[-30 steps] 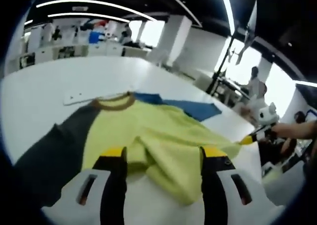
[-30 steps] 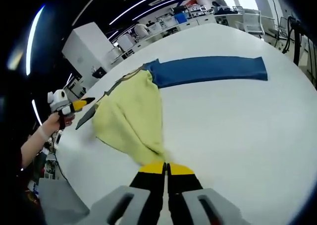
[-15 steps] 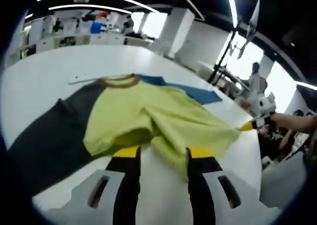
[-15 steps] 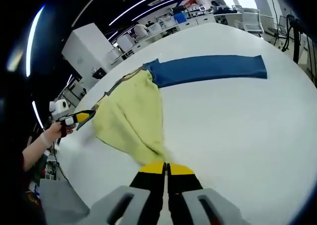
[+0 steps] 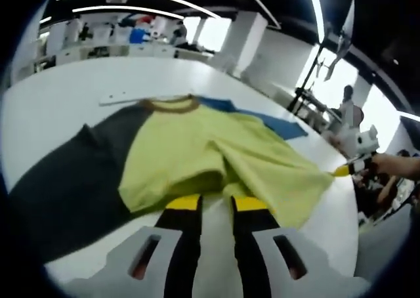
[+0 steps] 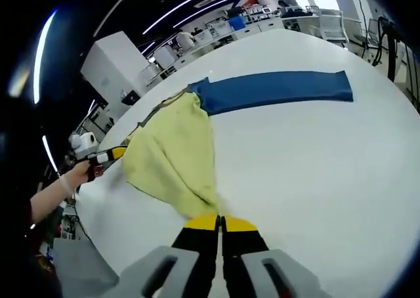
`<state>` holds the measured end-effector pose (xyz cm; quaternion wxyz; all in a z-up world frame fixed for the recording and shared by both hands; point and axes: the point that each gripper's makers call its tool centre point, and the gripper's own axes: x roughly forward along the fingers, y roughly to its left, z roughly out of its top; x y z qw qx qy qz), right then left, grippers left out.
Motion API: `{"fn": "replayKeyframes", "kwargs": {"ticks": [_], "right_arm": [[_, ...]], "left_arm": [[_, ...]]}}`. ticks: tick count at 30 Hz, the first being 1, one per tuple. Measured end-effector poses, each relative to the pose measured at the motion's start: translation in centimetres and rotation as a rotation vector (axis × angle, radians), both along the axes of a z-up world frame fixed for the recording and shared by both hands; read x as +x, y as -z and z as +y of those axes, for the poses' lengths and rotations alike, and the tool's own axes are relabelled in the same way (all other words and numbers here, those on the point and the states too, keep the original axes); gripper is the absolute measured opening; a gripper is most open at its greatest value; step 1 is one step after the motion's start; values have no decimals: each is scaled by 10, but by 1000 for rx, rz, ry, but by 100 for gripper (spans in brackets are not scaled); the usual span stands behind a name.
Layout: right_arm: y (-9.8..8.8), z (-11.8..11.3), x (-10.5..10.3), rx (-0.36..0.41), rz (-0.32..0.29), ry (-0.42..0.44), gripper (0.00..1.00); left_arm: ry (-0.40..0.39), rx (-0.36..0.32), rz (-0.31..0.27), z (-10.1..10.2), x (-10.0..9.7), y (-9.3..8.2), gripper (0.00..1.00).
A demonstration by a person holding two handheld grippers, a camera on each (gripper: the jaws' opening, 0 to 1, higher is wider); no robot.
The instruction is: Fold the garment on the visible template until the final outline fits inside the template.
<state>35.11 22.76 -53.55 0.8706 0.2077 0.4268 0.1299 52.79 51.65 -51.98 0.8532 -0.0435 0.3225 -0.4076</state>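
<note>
We judge the fold barely begun: our right gripper (image 6: 220, 224) pinches the shirt (image 6: 174, 157) hem with fingers closed, our left gripper (image 5: 216, 203) fingers are narrowly parted at the near edge, and the garment lies mostly spread.

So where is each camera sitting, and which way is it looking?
Left gripper view: rides on the left hand-held gripper, looking along its slightly parted jaws over the yellow-green shirt with dark sleeves on the white table; the person's hand shows at right.
Right gripper view: rides on the right hand-held gripper, jaws shut on the shirt's hem, facing the blue cloth strip; the person's other hand shows at left.
Shared: shirt, blue strip, table.
</note>
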Motion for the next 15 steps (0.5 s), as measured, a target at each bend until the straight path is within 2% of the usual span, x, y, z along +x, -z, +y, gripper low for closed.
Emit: {"fn": "replayKeyframes", "kwargs": {"ticks": [6, 10, 15], "right_arm": [[1, -1, 1, -1, 2, 2, 0], [2, -1, 0, -2, 5, 1, 0], [1, 0, -1, 1, 4, 2, 0]], "left_arm": [[17, -22, 0, -6, -2, -4, 13], [17, -63, 14, -10, -1, -8, 13], [30, -61, 32, -14, -3, -5, 9]]}}
